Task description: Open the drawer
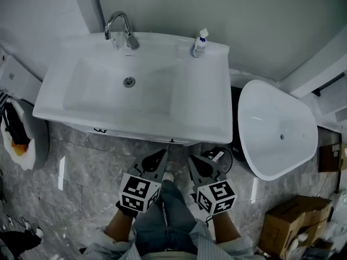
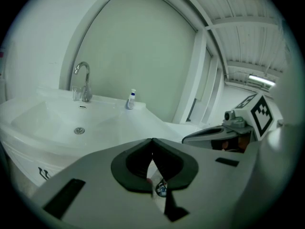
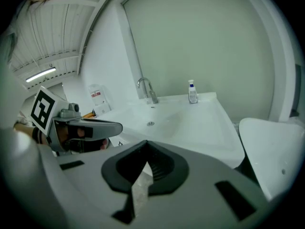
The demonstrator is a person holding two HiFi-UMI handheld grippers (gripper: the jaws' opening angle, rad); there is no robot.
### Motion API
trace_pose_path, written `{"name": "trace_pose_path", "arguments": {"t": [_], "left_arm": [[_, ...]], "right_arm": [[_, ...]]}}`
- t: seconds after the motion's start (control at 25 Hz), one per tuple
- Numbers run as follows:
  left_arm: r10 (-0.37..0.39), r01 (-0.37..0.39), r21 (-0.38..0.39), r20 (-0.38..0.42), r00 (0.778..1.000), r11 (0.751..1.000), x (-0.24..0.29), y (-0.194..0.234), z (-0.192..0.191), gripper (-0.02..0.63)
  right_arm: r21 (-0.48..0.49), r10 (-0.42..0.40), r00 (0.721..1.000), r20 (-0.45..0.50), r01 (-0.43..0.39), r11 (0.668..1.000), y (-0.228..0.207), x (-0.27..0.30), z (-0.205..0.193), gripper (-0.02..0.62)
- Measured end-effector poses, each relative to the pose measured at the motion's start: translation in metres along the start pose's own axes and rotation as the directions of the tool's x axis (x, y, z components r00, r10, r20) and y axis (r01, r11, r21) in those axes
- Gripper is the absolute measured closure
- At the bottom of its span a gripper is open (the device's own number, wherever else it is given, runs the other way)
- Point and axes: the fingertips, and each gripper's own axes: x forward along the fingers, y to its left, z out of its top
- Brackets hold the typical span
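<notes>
The white vanity's drawer front shows only as a thin strip under the sink rim, with small dark handles. My left gripper and right gripper hover side by side above the grey floor, just short of that front, both pointing at it. Both are shut with nothing between the jaws. In the left gripper view the shut left gripper aims over the sink, with the right gripper alongside. The right gripper view shows the shut right gripper and the left gripper beside it.
On the sink top stand a chrome faucet and a small soap bottle. A white oval tub sits to the right of the vanity, a cardboard box at the bottom right. A round white container stands at the left.
</notes>
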Motion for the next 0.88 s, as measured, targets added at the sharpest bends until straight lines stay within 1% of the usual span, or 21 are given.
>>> {"name": "trace_pose_path", "arguments": {"t": [0.24,0.52,0.72,0.88], "left_arm": [[-0.020,0.019,-0.005,-0.037,0.999,1.000,0.013,0.007,-0.038,0.589],[-0.026,0.026,-0.006,-0.053,0.998,1.000,0.035,0.021,-0.078,0.589],[-0.093,0.093,-0.011,-0.058,0.994,0.996,0.052,0.024,-0.116,0.589],[-0.116,0.116,-0.008,-0.080,0.990,0.993,0.071,0.033,-0.147,0.589]], "right_arm": [[0.008,0.014,1.000,-0.026,-0.013,1.000,0.001,0.020,-0.028,0.588],[-0.009,-0.010,0.999,-0.050,0.010,1.000,-0.015,0.052,-0.065,0.588],[0.000,-0.004,0.999,-0.045,0.004,1.000,-0.024,0.077,-0.100,0.588],[-0.048,-0.026,0.996,-0.087,0.022,0.999,-0.034,0.101,-0.131,0.588]]}}
